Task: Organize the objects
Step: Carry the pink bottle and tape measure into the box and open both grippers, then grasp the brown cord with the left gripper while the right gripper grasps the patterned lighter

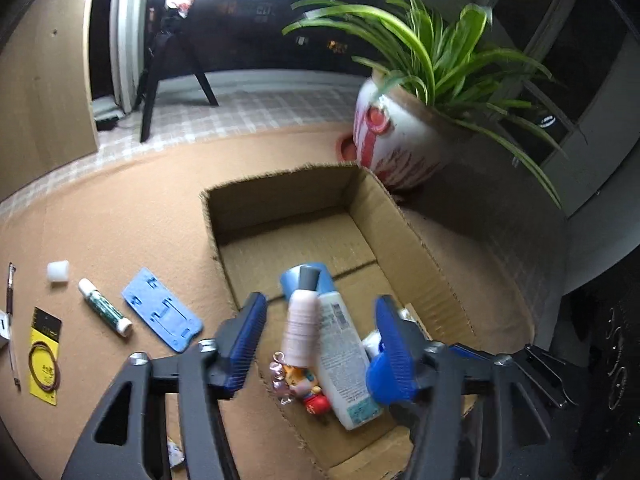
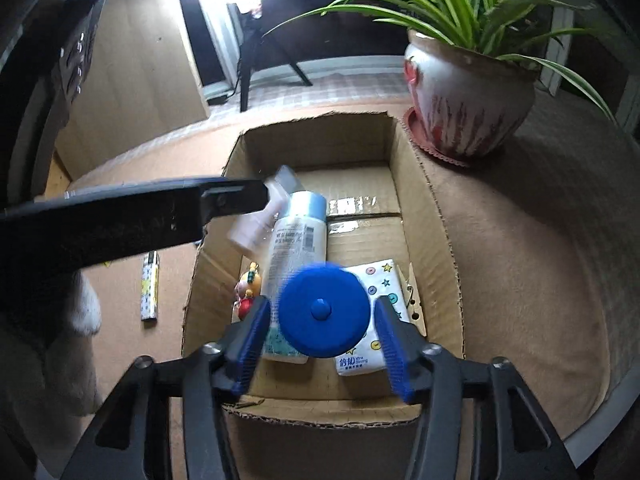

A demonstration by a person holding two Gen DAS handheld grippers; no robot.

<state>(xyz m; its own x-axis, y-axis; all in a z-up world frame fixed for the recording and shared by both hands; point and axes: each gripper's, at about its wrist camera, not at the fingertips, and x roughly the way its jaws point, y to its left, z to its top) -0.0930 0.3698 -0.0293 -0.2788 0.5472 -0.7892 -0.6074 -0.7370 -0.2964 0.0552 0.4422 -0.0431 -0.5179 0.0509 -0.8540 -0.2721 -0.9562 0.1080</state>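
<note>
Left wrist view: the cardboard box (image 1: 360, 216) is already partly loaded. Inside are seen a white bottle with blue cap (image 1: 340, 344), a small toy figure (image 1: 308, 388) and a tissue pack (image 2: 372, 312); a wooden clothespin (image 2: 414, 300) lies beside the pack in the right wrist view.

The left gripper (image 1: 320, 344) is held over the box with jaws apart. A small pink bottle with grey cap (image 1: 300, 320) is seen between them, blurred and clear of both pads, so it is judged released and dropping, not gripped.

The right gripper (image 2: 320, 336) is likewise parted. A blue round lid (image 2: 323, 310) sits between its pads with a gap visible on each side; it is judged loose, falling or just landed on the white bottle and tissue pack. Contact below it cannot be confirmed.

Left on the brown table (image 1: 120, 216), outside the box: a blue plastic stand (image 1: 162, 314), a glue stick (image 1: 105, 306), a small white cap (image 1: 58, 271), a yellow card with rubber bands (image 1: 45, 354) and a pen (image 1: 11, 320). A patterned stick (image 2: 150, 286) is also seen beside the box in the right wrist view.

Progress is judged roughly half: six items in or entering the box, about six still to be picked up.
</note>
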